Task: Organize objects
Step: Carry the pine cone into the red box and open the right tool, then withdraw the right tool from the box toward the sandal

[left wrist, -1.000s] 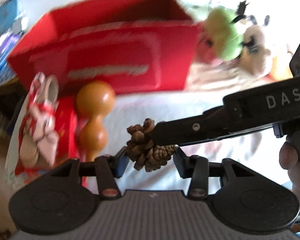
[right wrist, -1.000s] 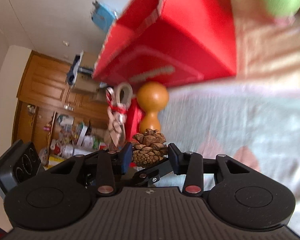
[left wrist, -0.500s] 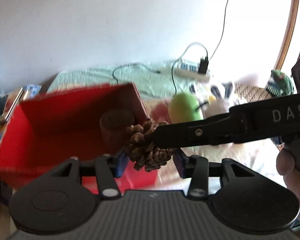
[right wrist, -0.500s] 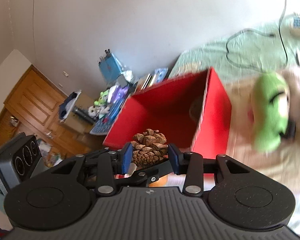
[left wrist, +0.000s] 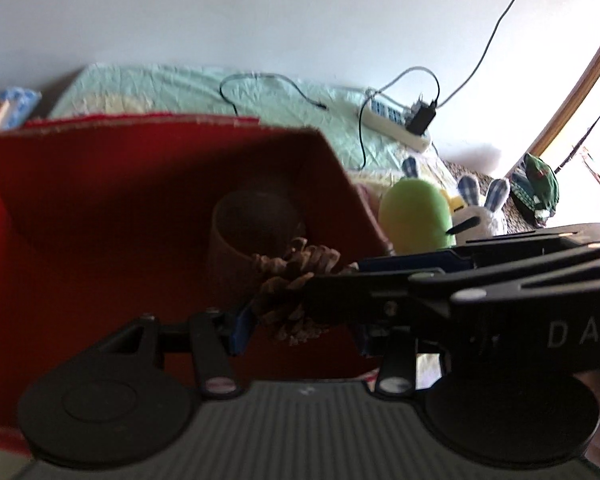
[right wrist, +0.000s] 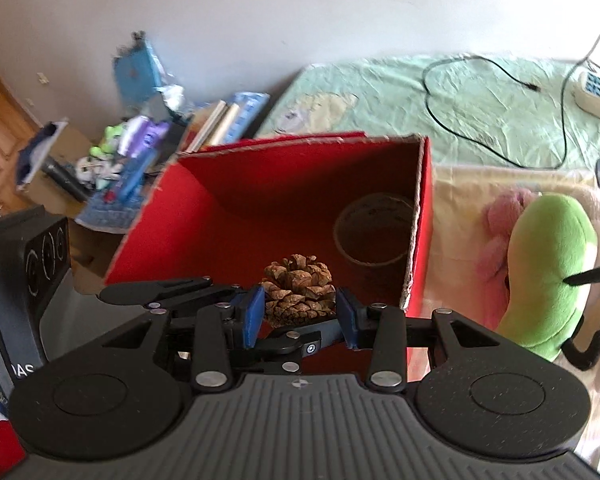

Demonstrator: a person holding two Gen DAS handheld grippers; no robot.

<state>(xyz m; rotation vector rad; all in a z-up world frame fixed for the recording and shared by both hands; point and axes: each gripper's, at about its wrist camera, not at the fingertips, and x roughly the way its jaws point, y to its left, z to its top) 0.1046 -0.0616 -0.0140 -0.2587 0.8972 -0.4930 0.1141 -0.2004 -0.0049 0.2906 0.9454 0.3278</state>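
The pine cone (right wrist: 298, 294) hangs above the open mouth of the red box (right wrist: 276, 200), over its near edge, with a tape roll (right wrist: 374, 232) on the box floor at about 1 o'clock from it. Both grippers meet at the cone. The right gripper (right wrist: 300, 316) brackets it with its 2 blue pads at 9 and 3 o'clock, pressed to its flanks, so it is clamped on the cone. The left gripper (left wrist: 298, 326) also has the cone between its fingers, the pads near its sides; whether they press is unclear, as the right tool crosses in front. The cone's axis points roughly forward-up. Release should drop it straight into the box.
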